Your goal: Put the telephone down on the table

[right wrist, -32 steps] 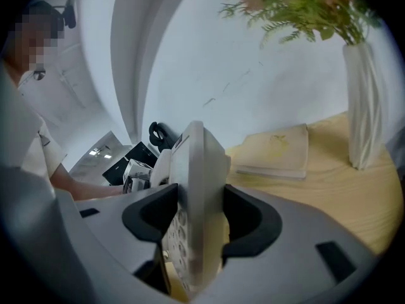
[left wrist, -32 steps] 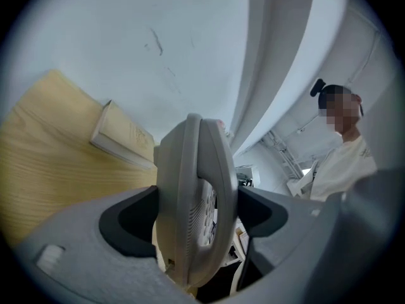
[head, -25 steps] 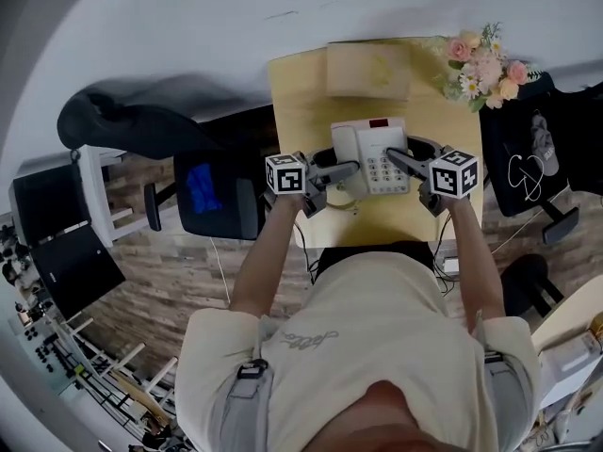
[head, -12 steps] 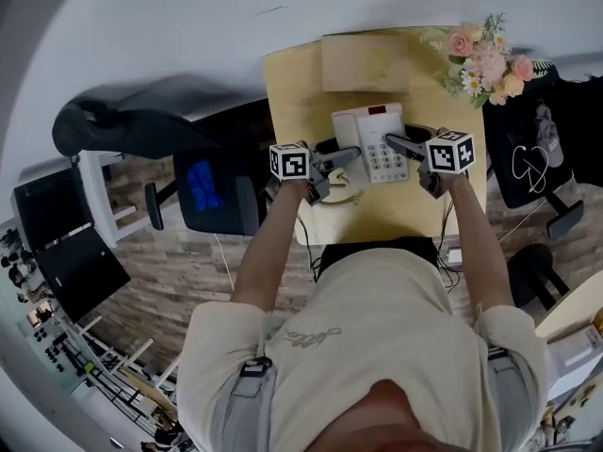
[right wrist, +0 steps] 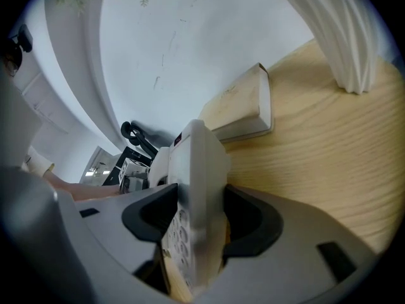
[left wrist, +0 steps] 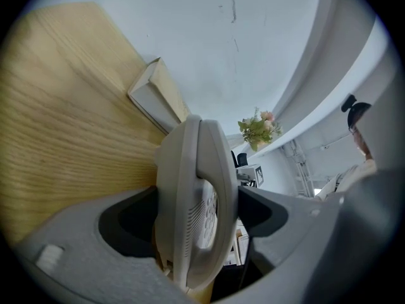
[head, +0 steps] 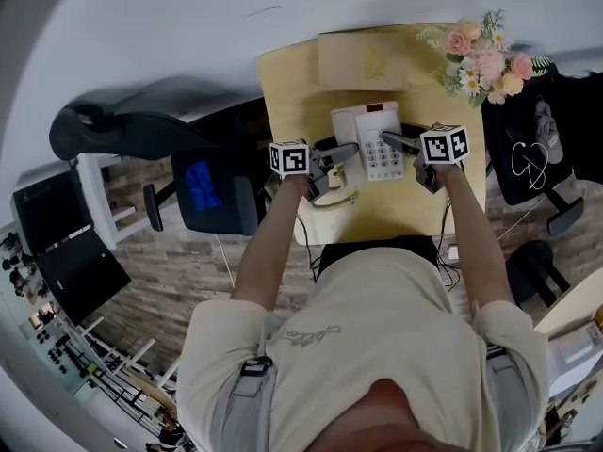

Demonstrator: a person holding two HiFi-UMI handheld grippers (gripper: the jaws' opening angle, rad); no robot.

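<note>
A white desk telephone (head: 369, 139) with a keypad and a red-lit display is held above the wooden table (head: 415, 205), one gripper on each side. My left gripper (head: 341, 151) is shut on its left edge, where the handset (left wrist: 196, 201) fills the space between the jaws. My right gripper (head: 396, 143) is shut on the telephone's right edge (right wrist: 193, 208); the keypad shows between those jaws. The phone's curly cord (head: 332, 196) hangs down to the table at the left.
A flat tan box (head: 363, 59) lies at the table's far edge by the white wall. A bouquet of flowers (head: 485, 59) stands at the far right corner. Black office chairs (head: 212, 191) stand left and right of the table.
Both grippers have carried the telephone a little farther from me, toward the box. Both still hold it.
</note>
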